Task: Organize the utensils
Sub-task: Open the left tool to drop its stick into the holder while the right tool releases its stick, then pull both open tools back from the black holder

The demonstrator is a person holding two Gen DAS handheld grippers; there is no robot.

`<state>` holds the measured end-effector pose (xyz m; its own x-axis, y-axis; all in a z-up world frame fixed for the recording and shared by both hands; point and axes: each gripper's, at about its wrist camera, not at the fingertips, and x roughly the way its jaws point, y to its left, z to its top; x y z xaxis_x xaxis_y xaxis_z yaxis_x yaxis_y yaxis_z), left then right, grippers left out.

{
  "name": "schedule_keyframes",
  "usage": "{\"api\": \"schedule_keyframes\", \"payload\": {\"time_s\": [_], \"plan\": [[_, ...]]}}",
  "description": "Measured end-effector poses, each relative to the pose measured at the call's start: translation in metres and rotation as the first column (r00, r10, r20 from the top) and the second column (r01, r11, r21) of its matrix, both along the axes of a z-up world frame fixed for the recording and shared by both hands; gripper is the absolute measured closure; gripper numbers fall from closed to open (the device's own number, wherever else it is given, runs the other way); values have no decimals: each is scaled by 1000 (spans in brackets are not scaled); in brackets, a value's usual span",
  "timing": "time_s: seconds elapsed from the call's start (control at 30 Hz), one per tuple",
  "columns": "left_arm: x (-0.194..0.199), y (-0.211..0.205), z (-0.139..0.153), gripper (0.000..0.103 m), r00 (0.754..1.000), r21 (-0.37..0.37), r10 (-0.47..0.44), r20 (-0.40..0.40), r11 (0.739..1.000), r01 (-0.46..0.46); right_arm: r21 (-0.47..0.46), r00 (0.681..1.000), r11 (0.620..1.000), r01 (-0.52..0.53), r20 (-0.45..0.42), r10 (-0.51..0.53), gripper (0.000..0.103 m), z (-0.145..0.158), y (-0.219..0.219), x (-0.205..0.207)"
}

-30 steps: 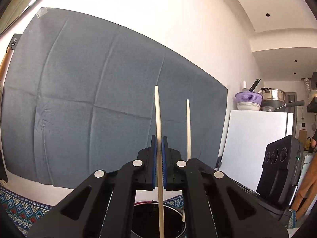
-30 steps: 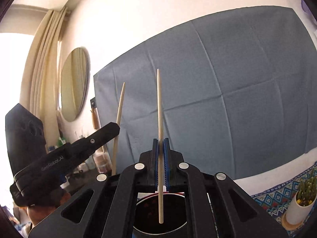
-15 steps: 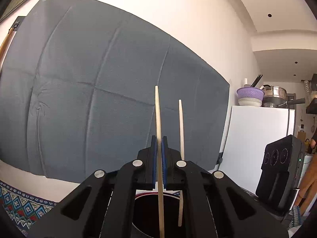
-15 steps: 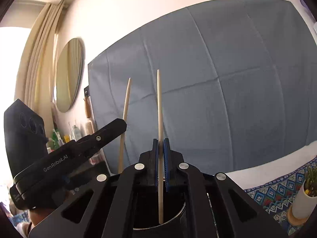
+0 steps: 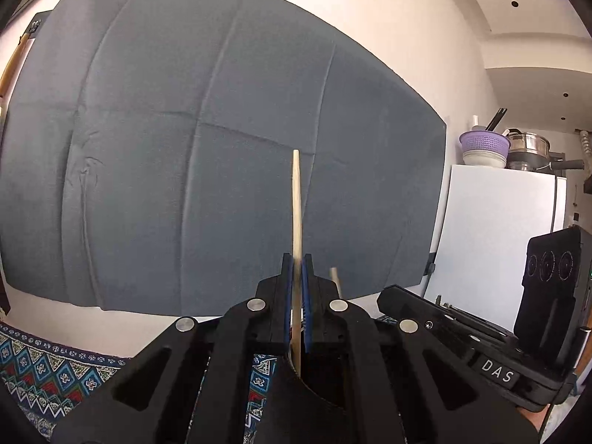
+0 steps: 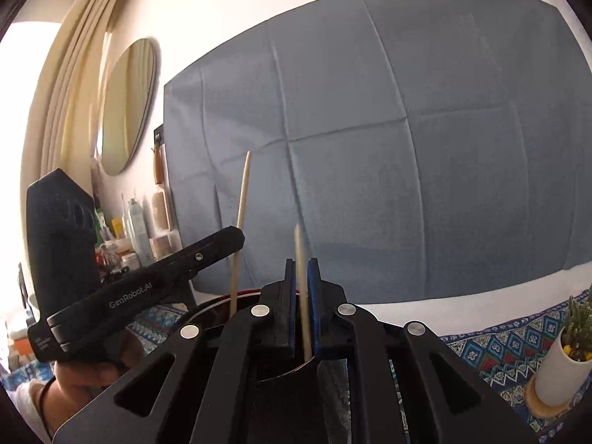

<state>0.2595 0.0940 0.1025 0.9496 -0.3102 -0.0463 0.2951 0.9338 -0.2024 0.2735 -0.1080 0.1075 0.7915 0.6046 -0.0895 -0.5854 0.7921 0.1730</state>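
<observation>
Against grey backdrop cloth [image 5: 185, 148], we keep the left claw [image 5: 296, 288] clamped mid-shaft on one light, stiff, slippery chopstick [image 5: 296, 199], the right claw [image 6: 302, 296] slightly apart around another.

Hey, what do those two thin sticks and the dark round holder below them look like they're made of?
Both chopsticks, the left tool's and the right tool's, look like pale bare wood or bamboo: matte, tan, tapering, no gloss. The holder is dark and round with a thin red rim line. It is mostly hidden, so plastic, lacquer or ceramic cannot be told apart.
</observation>
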Motion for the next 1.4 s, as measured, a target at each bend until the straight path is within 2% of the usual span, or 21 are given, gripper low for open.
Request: {"api": "schedule_keyframes", "payload": {"time_s": [0.1, 0.37, 0.43, 0.47, 0.53, 0.67, 0.7, 0.8, 0.87, 1.03, 1.27, 1.4], "plan": [[-1, 1, 2, 96, 1000, 2, 4, 1, 1000, -4, -4, 1000, 1000, 6, 8, -6, 95, 2, -1, -1], [-11, 4, 14, 65, 1000, -16, 4, 28, 1000, -4, 17, 999, 999, 44, -10, -44, 95, 7, -16, 4], [-14, 4, 18, 50, 999, -19, 2, 33, 1000, -2, 28, 999, 998, 51, -18, -51, 94, 9, -21, 6], [-15, 3, 20, 47, 999, -18, 7, 32, 1000, -6, 31, 998, 998, 55, -24, -54, 92, 10, -23, 7], [-18, 0, 25, 32, 999, -8, 14, 29, 1000, -13, 44, 998, 997, 62, -31, -61, 69, 12, -27, 8], [-25, -5, 36, 18, 999, 7, 14, 31, 1000, -15, 52, 997, 996, 72, -31, -71, 58, 20, -32, 7], [-26, -6, 39, 12, 999, 10, 23, 28, 1000, -24, 49, 997, 996, 79, -30, -78, 51, 23, -33, 6], [-29, -6, 47, 6, 999, 23, 37, 7, 999, -37, 62, 996, 994, 88, -28, -87, 33, 33, -37, 2], [-32, -6, 52, 6, 998, 43, 59, -12, 997, -58, 48, 996, 995, 84, -22, -83, 31, 40, -39, -3], [-46, 1, 64, 6, 991, 56, 127, -48, 991, -124, 1, 995, 995, 103, -8, -103, 18, 54, -42, -19], [-77, -1, 73, 6, 979, 98, 181, -93, 980, -172, -53, 992, 991, 124, -14, -125, 16, 71, -46, -47], [-91, -6, 68, 6, 962, 138, 221, -159, 970, -200, -97, 987, 985, 146, -53, -151, 14, 71, -45, -61]]}}
